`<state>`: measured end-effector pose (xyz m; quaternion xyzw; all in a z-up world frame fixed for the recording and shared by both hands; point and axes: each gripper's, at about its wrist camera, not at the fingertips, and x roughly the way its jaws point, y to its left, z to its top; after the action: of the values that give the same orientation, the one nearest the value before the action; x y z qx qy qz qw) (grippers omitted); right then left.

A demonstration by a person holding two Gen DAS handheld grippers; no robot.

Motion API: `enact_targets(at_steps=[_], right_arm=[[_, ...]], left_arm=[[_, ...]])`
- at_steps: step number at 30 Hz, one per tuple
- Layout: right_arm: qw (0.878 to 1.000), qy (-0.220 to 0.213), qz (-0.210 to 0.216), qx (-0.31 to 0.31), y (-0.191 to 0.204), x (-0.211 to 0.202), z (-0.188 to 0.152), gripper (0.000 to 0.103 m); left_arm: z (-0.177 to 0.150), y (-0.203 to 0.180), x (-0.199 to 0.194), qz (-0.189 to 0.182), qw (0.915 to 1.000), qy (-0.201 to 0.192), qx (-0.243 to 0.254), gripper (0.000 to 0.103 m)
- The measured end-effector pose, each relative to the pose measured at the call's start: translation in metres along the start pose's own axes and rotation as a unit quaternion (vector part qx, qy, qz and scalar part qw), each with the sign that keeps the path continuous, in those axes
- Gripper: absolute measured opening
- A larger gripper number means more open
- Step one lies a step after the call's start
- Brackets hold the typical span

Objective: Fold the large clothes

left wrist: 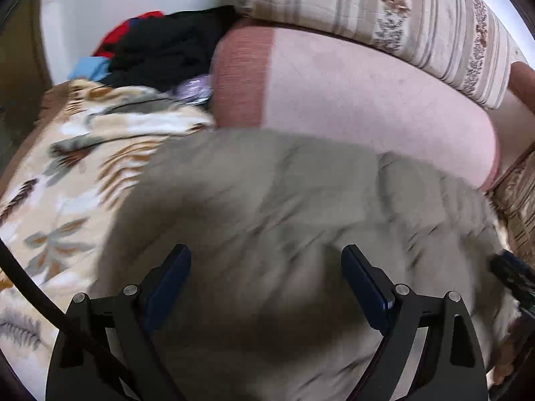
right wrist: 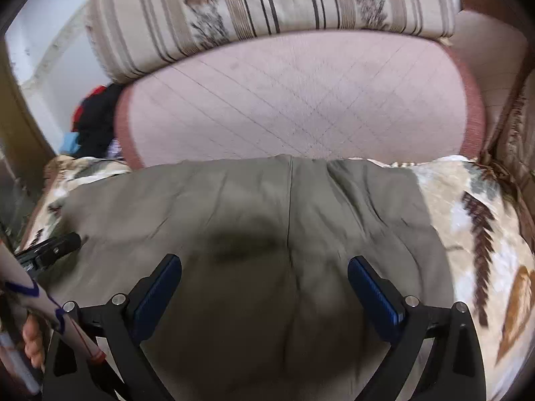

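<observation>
A large olive-grey garment (left wrist: 267,200) lies spread on a leaf-patterned blanket (left wrist: 67,173). It fills the lower half of the right wrist view (right wrist: 234,207), with a seam running down its middle. My left gripper (left wrist: 265,257) is open and empty just above the garment. My right gripper (right wrist: 264,267) is open and empty above the garment's middle. The left gripper shows at the garment's left edge in the right wrist view (right wrist: 53,249). The left wrist view is motion-blurred.
A pink quilted cushion (right wrist: 294,100) lies behind the garment, with a striped cushion (right wrist: 267,10) above it. A pile of black, red and blue clothes (left wrist: 160,50) sits at the back left by the white wall. The blanket (right wrist: 485,234) extends right.
</observation>
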<state>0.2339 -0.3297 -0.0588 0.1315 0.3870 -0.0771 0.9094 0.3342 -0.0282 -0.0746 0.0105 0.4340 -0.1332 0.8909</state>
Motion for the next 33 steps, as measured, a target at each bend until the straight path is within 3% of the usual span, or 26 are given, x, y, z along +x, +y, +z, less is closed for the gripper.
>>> enact_targets(at_steps=[4, 8, 14, 20, 25, 30, 33], right_arm=[[1.000, 0.005, -0.014, 0.007, -0.012, -0.035, -0.045, 0.102], [1.000, 0.004, -0.018, 0.012, -0.028, -0.080, -0.092, 0.102], [0.999, 0.021, -0.032, 0.033, -0.050, -0.109, -0.138, 0.102], [0.996, 0.019, -0.027, 0.082, -0.069, -0.139, -0.169, 0.102], [0.994, 0.029, -0.036, 0.104, -0.080, -0.153, -0.179, 0.102], [0.996, 0.019, -0.038, 0.075, -0.069, -0.165, -0.165, 0.102], [0.997, 0.019, -0.036, 0.066, -0.063, -0.157, -0.148, 0.102]], left_arm=[[-0.023, 0.035, -0.011, 0.009, 0.9999, 0.002, -0.010, 0.091], [-0.050, 0.049, -0.032, 0.028, 0.9996, -0.005, 0.004, 0.091], [-0.084, 0.058, -0.063, 0.042, 0.9991, -0.009, -0.001, 0.091], [-0.093, 0.087, -0.063, 0.039, 0.9972, 0.033, -0.055, 0.092], [-0.091, 0.109, -0.061, 0.012, 0.9915, 0.059, -0.115, 0.092], [-0.091, 0.099, -0.092, 0.019, 0.9969, 0.030, -0.071, 0.092], [-0.093, 0.113, -0.101, 0.010, 0.9965, 0.028, -0.078, 0.092]])
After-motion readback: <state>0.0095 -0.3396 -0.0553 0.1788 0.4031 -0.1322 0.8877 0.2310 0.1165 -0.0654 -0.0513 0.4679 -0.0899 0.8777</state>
